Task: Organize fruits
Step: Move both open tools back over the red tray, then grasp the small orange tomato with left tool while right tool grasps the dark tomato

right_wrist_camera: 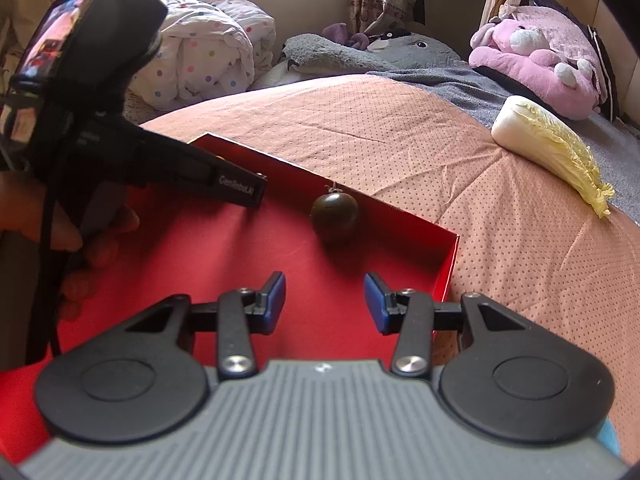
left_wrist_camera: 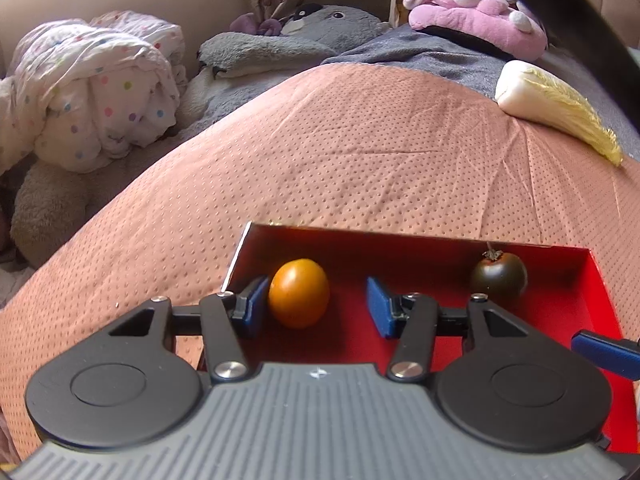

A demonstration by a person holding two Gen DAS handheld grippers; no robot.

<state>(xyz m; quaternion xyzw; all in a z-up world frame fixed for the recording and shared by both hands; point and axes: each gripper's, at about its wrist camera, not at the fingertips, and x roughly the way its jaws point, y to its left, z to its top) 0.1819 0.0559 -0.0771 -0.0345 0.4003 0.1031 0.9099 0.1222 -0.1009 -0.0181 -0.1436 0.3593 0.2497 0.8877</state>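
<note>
While the left gripper (left_wrist_camera: 318, 306) stands over the red box (left_wrist_camera: 592, 280), the orange tomato (left_wrist_camera: 299, 293) lies between its fingers, against the left pad (left_wrist_camera: 253, 300) and apart from the other, so the jaws are open and not pressing. Its long axis is nearly upright in the left wrist view. The dark tomato (right_wrist_camera: 334, 213) rests by the far wall, ahead of the right gripper (right_wrist_camera: 325, 300), whose jaws are open and empty; this hand is nearer to it.

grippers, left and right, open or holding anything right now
left gripper: open, orange tomato between the jaws, right pad clear of it.
right gripper: open, empty.
</note>
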